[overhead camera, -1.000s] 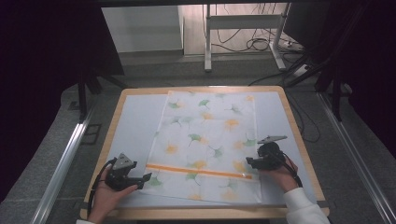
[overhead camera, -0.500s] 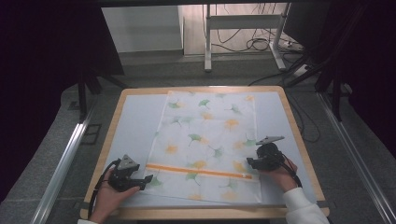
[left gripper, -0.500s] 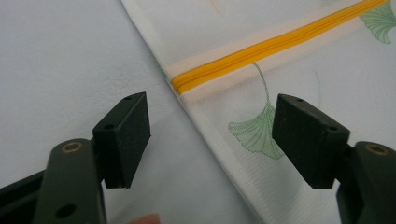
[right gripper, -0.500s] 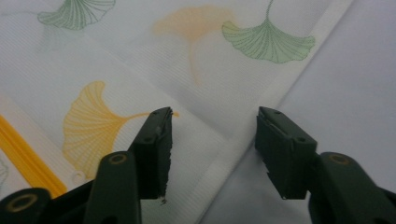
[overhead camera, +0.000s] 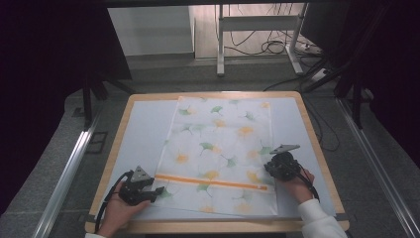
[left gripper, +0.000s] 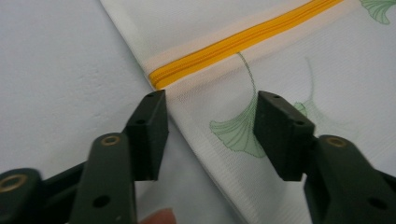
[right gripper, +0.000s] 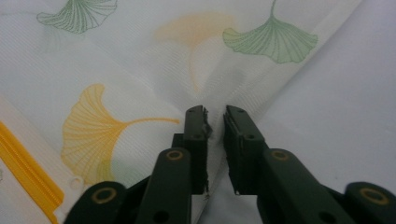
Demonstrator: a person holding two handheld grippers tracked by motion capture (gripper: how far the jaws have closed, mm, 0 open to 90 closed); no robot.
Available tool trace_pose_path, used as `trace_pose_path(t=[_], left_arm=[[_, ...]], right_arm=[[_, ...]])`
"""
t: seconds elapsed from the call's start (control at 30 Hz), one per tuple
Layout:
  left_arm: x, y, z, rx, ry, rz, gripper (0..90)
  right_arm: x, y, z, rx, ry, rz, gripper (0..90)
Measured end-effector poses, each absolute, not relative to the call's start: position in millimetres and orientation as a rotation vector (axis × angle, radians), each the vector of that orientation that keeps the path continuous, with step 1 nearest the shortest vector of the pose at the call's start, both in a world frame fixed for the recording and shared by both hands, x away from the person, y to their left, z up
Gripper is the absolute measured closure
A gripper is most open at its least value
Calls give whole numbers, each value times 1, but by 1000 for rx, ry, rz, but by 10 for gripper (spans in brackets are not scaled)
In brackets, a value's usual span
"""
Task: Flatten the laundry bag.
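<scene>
1. Pillowcase [overhead camera: 220, 153], white with green and yellow ginkgo leaves, spread flat down the middle of the worktop [overhead camera: 143, 134]; orange zipper [overhead camera: 213, 181] crossing it near the person's end.
2. Left claw [overhead camera: 157, 191] at the near-left edge, just beside the zipper's end. In the left gripper view, jaws have just been closing but stand apart, straddling the fabric edge [left gripper: 187, 135]; pads not pressing yet. Released for now.
3. Right claw [overhead camera: 270, 169] at the right edge, past the zipper. In the right gripper view, jaws have just been closing and stand almost together, a raised fold of cloth [right gripper: 212, 100] pinched between them. Grasping the pillowcase.
4. Advice, as judgement: finish the left pinch low on the edge, clear of the zipper teeth; take both layers, not only the top one.
5. Match grip depth on both sides before lifting, so the cloth rises level and does not skew.
6. Risk: thin fabric slipping from the left pads if closed too near the very edge.
</scene>
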State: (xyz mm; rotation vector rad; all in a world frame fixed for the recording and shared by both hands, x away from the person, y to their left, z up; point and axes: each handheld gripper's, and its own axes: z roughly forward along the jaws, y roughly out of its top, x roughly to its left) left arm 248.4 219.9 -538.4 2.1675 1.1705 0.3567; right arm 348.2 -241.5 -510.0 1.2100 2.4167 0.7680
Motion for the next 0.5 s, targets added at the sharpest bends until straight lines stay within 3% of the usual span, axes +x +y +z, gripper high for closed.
trace_pose_path(t=[0.17,0.5], left_arm=[[249,220,-538,2159,1187,364,602],[250,221,-536,2169,1201,395,795]], right_arm=[[349,-240,-510,1197,2418,765,866],[361,-234,-509,1166,2418,754,884]])
